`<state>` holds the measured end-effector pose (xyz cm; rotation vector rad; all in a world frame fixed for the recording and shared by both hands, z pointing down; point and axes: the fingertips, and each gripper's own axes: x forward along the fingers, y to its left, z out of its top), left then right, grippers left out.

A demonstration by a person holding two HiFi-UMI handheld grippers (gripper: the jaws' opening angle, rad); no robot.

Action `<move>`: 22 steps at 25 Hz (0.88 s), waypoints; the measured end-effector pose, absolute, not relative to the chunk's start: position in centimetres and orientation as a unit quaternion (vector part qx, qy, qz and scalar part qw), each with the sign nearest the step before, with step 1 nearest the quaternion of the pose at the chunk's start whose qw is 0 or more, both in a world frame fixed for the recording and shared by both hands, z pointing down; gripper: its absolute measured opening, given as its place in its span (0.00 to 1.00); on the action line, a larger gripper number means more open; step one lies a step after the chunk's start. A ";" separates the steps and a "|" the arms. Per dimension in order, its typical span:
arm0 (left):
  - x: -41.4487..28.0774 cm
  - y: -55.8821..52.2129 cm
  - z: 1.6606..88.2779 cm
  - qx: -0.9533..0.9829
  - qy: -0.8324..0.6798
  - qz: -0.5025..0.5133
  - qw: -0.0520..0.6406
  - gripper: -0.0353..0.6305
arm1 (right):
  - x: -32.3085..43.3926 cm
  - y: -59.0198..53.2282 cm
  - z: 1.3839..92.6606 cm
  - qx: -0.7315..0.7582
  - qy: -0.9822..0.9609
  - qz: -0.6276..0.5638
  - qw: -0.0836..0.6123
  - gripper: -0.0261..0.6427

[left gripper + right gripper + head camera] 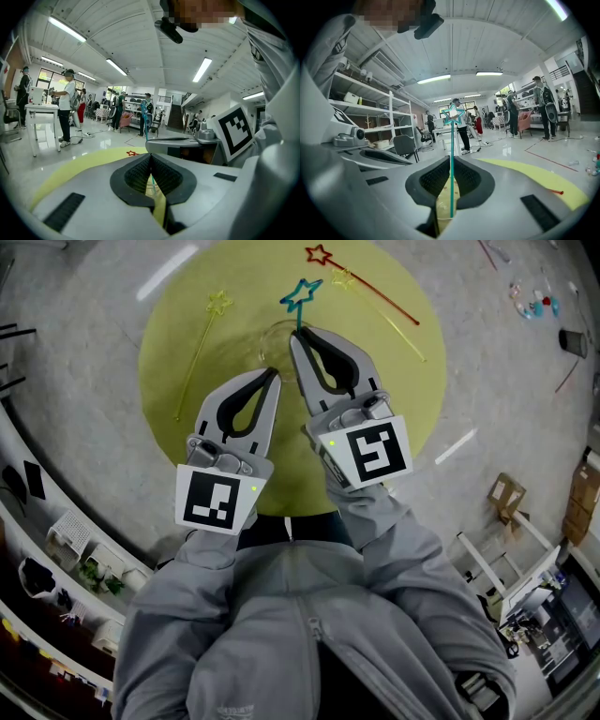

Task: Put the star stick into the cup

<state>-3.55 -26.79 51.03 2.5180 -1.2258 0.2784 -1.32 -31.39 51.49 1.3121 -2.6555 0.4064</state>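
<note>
- Speckled grey polished floor (75, 381), with a round yellow-green mat (394, 390) lying on it.
- White ribbed ceiling (140, 47) with long fluorescent strip lights (68, 29).
- White metal shelving rack (370, 112), with a grey office chair (405, 143) near it.
- White square-legged table (42, 112) below bright windows (47, 75).

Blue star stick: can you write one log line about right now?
right gripper: shut on blue star stick | stick: star end up, foot at cup | left gripper: jaws together, by cup | step: stick not yet let go
</note>
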 end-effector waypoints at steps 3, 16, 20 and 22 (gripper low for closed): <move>-3.5 -26.6 50.9 0.883 -0.430 0.096 0.161 0.08 | -1.2 -31.2 51.6 0.439 -0.884 0.140 0.080 0.10; -3.4 -26.0 50.5 0.884 -0.430 0.094 0.159 0.08 | -0.7 -30.1 51.2 0.451 -0.876 0.146 0.088 0.10; -3.4 -25.9 49.4 0.883 -0.435 0.090 0.153 0.08 | -0.1 -29.8 50.1 0.465 -0.870 0.138 0.090 0.10; -3.3 -25.9 48.6 0.883 -0.437 0.087 0.148 0.08 | 0.1 -29.6 49.3 0.468 -0.870 0.130 0.084 0.10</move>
